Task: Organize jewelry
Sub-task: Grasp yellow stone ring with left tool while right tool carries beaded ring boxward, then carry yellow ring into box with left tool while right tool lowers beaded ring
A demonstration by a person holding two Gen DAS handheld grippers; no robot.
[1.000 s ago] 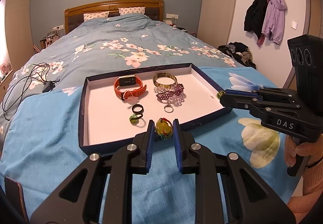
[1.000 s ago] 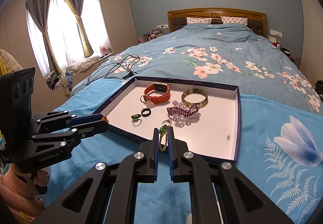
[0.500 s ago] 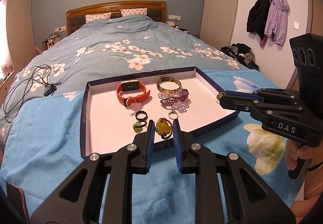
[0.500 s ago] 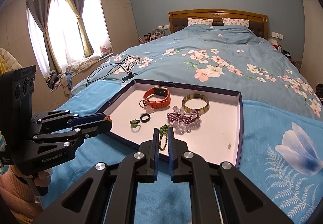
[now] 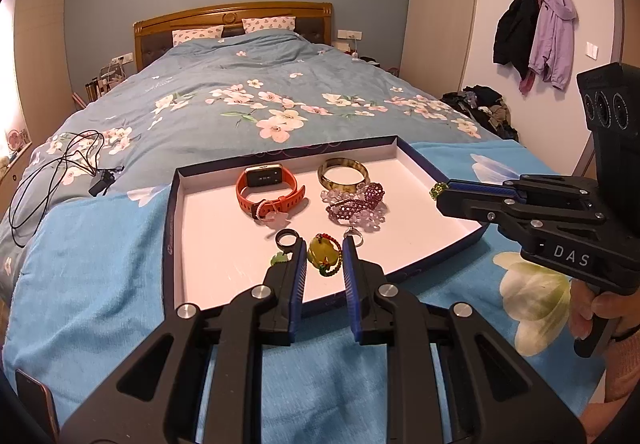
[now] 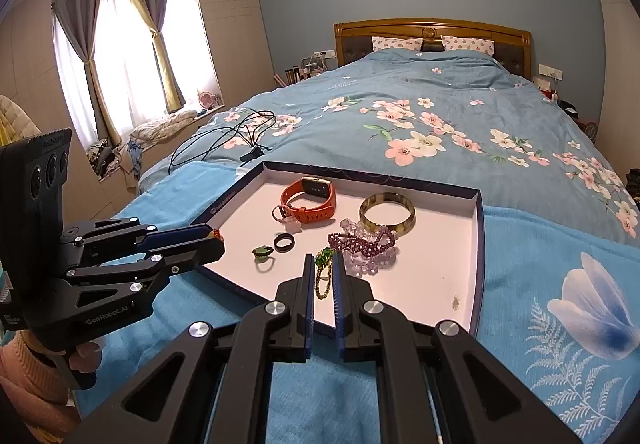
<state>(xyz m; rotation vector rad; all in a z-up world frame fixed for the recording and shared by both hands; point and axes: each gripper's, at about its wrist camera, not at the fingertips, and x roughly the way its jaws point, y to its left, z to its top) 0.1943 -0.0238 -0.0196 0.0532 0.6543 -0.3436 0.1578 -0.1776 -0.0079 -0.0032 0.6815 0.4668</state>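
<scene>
Left wrist view: left gripper (image 5: 324, 258) clamps a yellow beaded pendant (image 5: 322, 252) over the shallow white-lined tray (image 5: 208, 244), hiding a green ring (image 6: 263, 252); right gripper (image 6: 322, 276) pinches a green bead chain (image 6: 322, 272).

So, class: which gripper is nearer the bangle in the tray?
Right. The right gripper, holding green beads, hovers just right of the bangle; the left gripper, holding a yellow pendant, hangs at the tray's left edge.

We see bare tray (image 5: 208, 244) floor along the left side and the right end (wide enough to pass). The watch (image 5: 268, 185), bangle (image 5: 343, 173), bead cluster (image 5: 356, 205) and rings (image 5: 287, 238) crowd the middle. The low tray wall bars level entry.
</scene>
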